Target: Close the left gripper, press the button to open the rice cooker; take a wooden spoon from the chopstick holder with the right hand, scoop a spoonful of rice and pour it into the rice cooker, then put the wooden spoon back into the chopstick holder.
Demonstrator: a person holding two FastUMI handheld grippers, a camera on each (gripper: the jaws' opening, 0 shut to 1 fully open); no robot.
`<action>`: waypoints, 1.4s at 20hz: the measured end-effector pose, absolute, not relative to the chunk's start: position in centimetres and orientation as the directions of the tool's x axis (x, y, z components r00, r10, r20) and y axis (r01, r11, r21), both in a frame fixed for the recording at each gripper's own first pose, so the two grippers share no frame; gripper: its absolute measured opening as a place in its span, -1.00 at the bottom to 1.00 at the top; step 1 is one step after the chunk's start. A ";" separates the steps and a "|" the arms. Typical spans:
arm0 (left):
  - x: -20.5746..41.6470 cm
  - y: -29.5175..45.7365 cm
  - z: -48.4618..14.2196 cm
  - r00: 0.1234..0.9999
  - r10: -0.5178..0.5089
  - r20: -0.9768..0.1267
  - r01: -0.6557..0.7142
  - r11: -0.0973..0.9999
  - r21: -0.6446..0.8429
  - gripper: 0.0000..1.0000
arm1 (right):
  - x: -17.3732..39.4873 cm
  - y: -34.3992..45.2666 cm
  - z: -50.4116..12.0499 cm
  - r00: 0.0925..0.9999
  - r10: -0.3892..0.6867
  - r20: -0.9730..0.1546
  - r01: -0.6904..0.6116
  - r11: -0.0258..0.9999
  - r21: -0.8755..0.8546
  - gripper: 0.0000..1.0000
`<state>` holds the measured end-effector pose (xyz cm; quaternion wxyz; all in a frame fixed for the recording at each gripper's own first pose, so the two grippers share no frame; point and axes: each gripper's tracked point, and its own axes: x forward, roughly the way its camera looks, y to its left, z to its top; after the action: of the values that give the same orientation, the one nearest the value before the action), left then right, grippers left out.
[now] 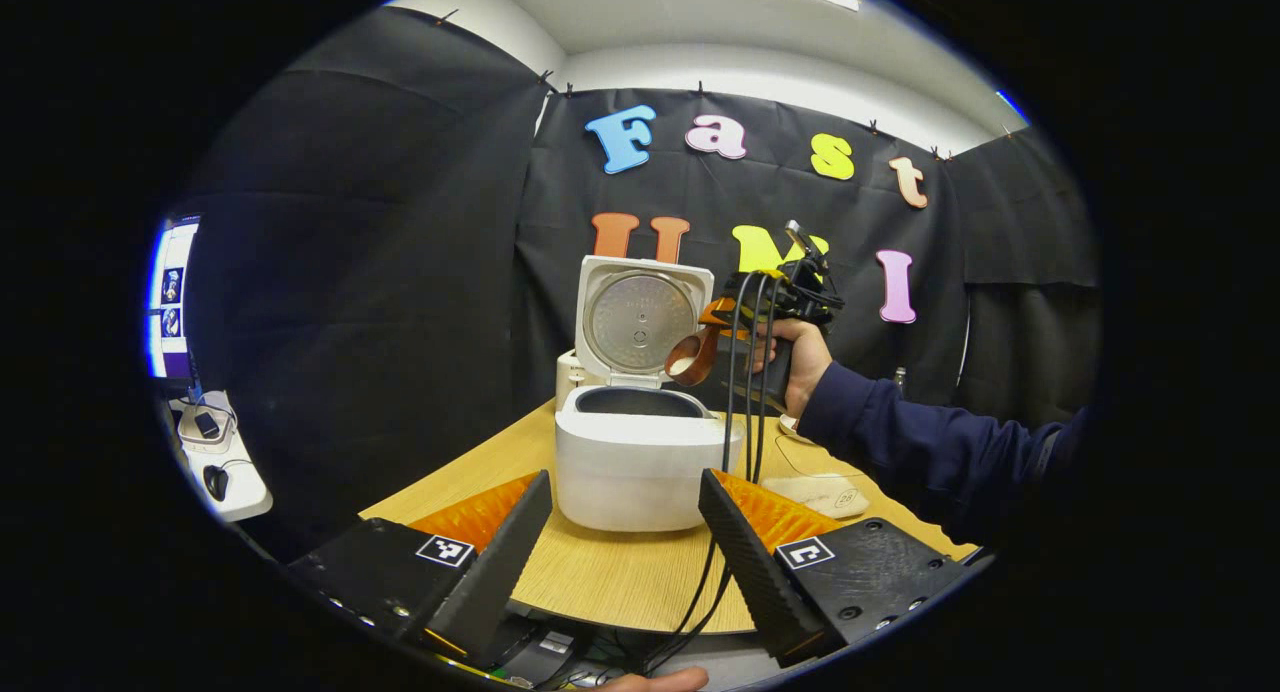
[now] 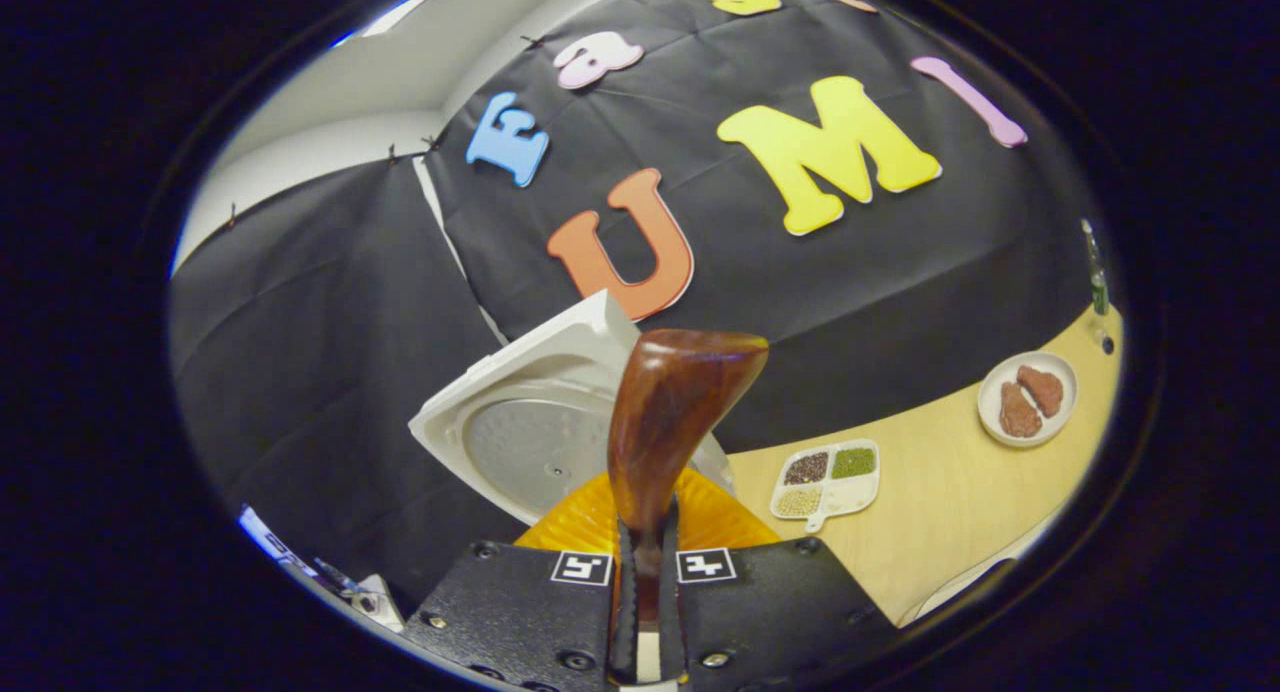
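- Left gripper view: the left gripper is hanging back from the white rice cooker with its fingers spread wide and gripping nothing. The cooker is sitting on the wooden table, and its lid is standing upright and open, so the button step looks done.
- Same view: a person's hand is holding the right gripper just above and beside the open pot, with the wooden spoon tipping its bowl toward the opening. Something pale seems to be sitting in the bowl, perhaps rice, though it is too small to be sure.
- Right gripper view: the right gripper is clamping both fingers on the handle of the wooden spoon, and the spoon's back is facing the camera with the cooker lid behind it. A divided tray of grains and a plate are lying well apart on the table.
- Step in hand: I judge this to be the pour into the cooker. The next move calls for tipping the spoon further over the pot, then carrying it to the chopstick holder.
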<state>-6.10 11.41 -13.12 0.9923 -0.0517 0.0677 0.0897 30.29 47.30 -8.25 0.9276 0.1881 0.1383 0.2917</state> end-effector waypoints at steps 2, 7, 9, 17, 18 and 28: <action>-6.2 11.6 -13.0 0.973 0.175 -0.148 -0.189 0.978 -0.087 0.88 | 29.8 49.2 -9.0 0.782 0.605 -0.149 -0.543 0.779 0.312 -0.80; -6.3 11.7 -12.9 0.970 0.189 -0.150 -0.202 0.976 -0.076 0.89 | 28.7 52.2 -10.4 0.769 0.623 -0.142 -0.626 0.779 0.033 -0.79; -6.3 11.8 -12.8 0.970 0.190 -0.151 -0.205 0.975 -0.085 0.88 | 28.2 52.4 -10.2 0.773 0.621 -0.127 -0.630 0.776 -0.037 -0.80; -5.8 11.1 -11.8 0.966 0.205 -0.155 -0.218 0.973 -0.072 0.87 | 26.0 50.3 -7.4 0.781 0.618 -0.093 -0.624 0.771 -0.126 -0.79; -5.6 10.8 -11.4 0.967 0.206 -0.150 -0.218 0.973 -0.071 0.87 | 25.7 49.9 -7.1 0.779 0.622 -0.084 -0.627 0.768 -0.131 -0.79; -2.5 8.2 -9.0 0.970 0.217 -0.112 -0.228 0.968 -0.103 0.89 | 23.2 36.9 -3.0 0.814 0.580 -0.038 -0.581 0.811 -0.064 -0.80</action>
<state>-2.55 8.22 -8.99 0.9907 -0.0579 0.0500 0.1123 23.18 36.94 -2.96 0.9516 -0.0363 0.0085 0.3049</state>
